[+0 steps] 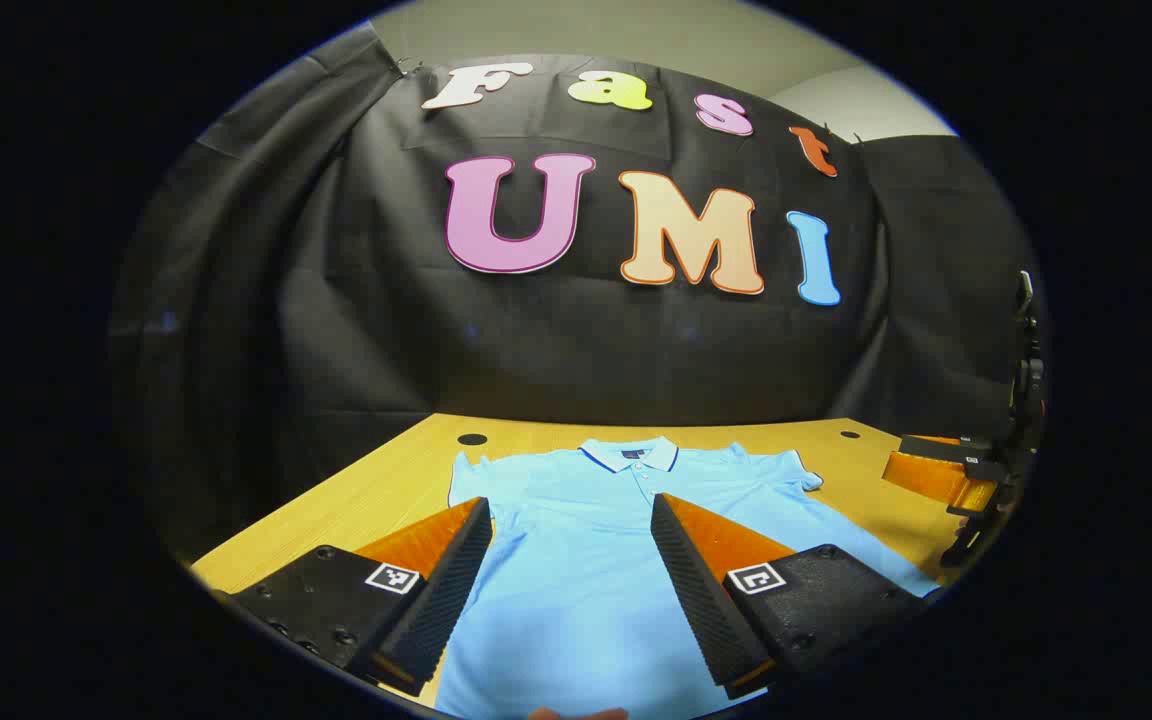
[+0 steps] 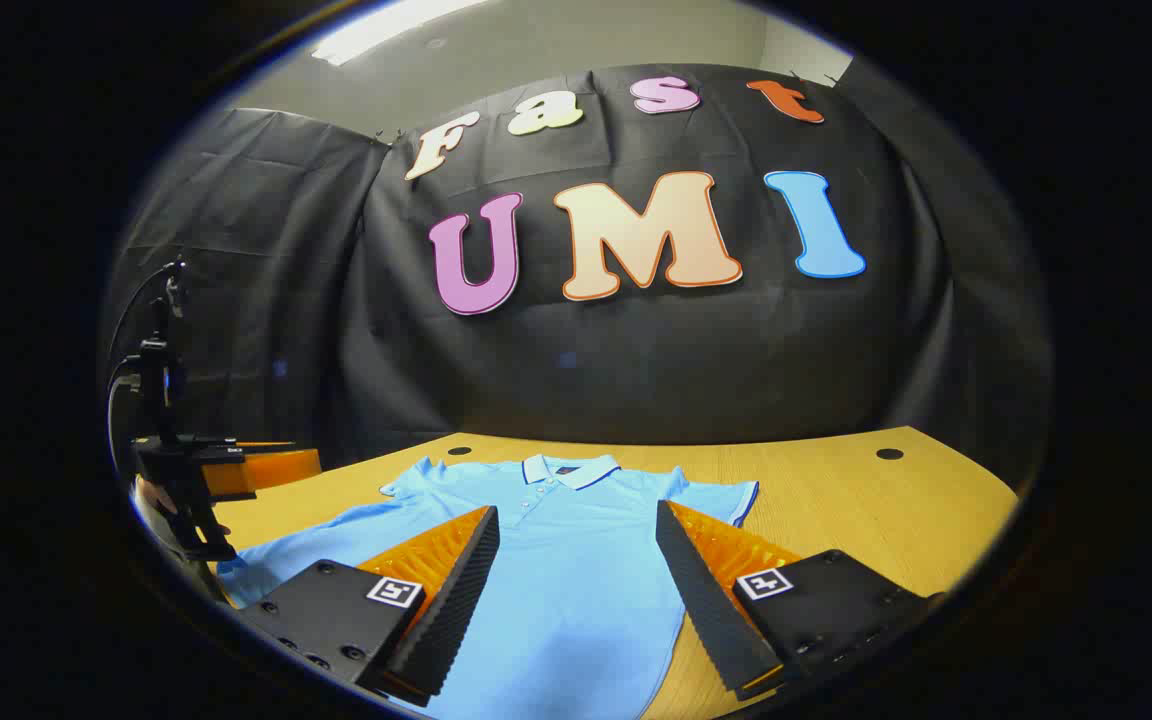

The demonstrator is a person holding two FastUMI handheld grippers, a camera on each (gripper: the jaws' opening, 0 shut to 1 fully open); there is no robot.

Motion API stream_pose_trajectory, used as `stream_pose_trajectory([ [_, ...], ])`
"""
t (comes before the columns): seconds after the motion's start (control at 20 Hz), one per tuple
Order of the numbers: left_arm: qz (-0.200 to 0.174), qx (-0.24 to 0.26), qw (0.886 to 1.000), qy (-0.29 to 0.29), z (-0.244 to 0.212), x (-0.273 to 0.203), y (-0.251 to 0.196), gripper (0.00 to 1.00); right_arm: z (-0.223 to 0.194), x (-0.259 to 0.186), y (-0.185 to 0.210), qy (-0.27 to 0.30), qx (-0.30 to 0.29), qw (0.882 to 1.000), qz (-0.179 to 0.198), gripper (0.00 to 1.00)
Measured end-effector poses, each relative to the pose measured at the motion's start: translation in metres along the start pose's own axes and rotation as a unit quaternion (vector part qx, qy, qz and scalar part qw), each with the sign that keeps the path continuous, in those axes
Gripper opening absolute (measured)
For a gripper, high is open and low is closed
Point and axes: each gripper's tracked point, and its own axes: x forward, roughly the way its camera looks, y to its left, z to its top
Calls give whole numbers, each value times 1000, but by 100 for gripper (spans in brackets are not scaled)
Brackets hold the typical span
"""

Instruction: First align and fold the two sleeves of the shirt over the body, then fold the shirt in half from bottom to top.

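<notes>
While the shirt is lying untouched, both tools are hovering above it, and the folding is not yet begun.

Shirt: the shirt [image 1: 576, 540] is lying flat and face up on the tabletop [image 1: 376, 490], collar [image 1: 628, 455] toward the booth wall, both short sleeves spread out from the body.

Left hand-held gripper: the left hand-held gripper [image 1: 571, 555] is hanging over the shirt's lower body, fingers spread wide, gripping nothing.

Right hand-held gripper: the right hand-held gripper [image 2: 576, 565] is hanging just beside it over the shirt, equally wide apart and carrying nothing.

Risk: thin fabric is lying flush, so a pinch may be catching both layers or slipping off, dragging the shirt askew.

Risk: uneven sleeve grips would be leaving crooked folds over the body.
</notes>
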Motion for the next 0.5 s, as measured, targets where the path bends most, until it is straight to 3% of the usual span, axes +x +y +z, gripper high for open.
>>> stream_pose_trajectory([
  [0.5,1,4,1000,-2,1,0,1,95,-6,0,-1,12,-7,1000,-4,98],
])
